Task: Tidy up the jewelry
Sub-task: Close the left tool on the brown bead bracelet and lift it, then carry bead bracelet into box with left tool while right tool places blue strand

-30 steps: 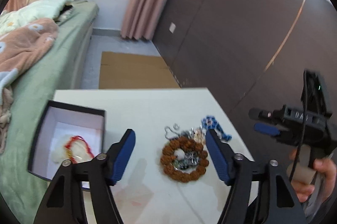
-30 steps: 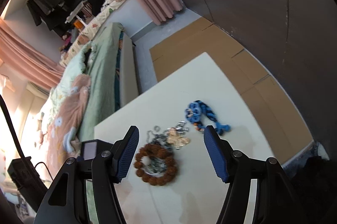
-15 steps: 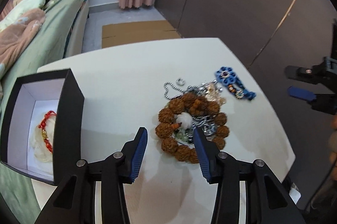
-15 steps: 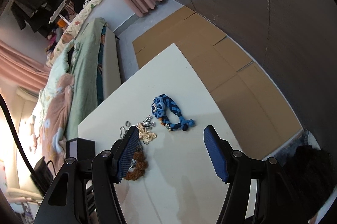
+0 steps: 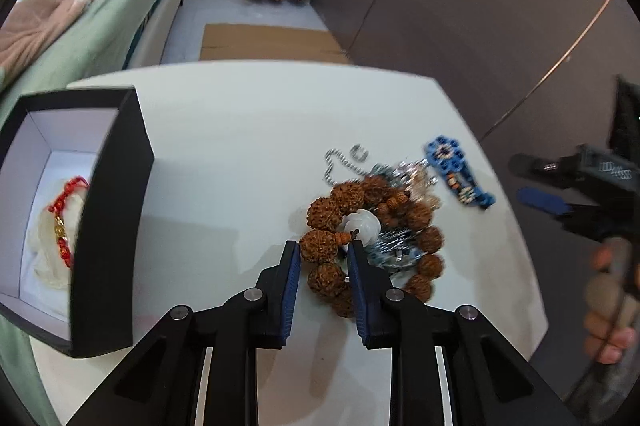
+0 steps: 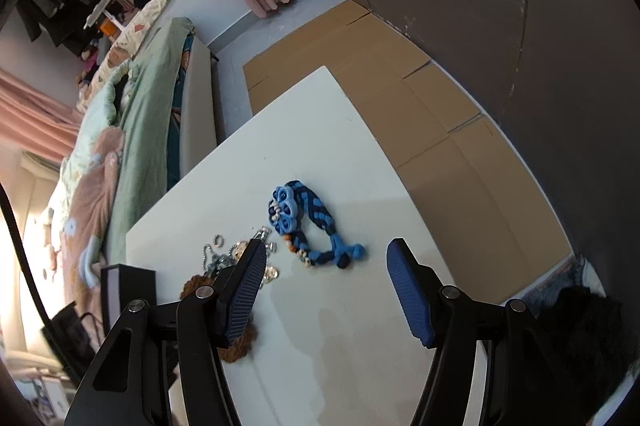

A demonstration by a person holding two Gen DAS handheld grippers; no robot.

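A brown bead bracelet [image 5: 416, 216] with a white pendant [image 5: 362, 224] lies on the white table [image 5: 240, 129], over a tangle of silver chains [image 5: 340, 163]. My left gripper [image 5: 323, 250] has its jaws closed in on the near side of the bracelet, its beads between the pads. A blue braided bracelet [image 5: 458, 175] lies to the right; it also shows in the right wrist view [image 6: 308, 226]. My right gripper [image 6: 326, 258] is open and empty above the table, near the blue bracelet. A black box [image 5: 108, 209] at left holds a red string bracelet [image 5: 60, 222].
A bed with green and pink bedding [image 5: 80, 13] runs along the table's left side. Flat cardboard [image 6: 400, 113] lies on the floor beyond the table. A dark wardrobe wall [image 5: 480, 5] stands at the right. The table's right edge is close to the right gripper.
My left gripper has come down and forward onto the brown bead bracelet and narrowed its jaws around the beads. My right gripper has shifted right, toward the blue bracelet, and stays open.
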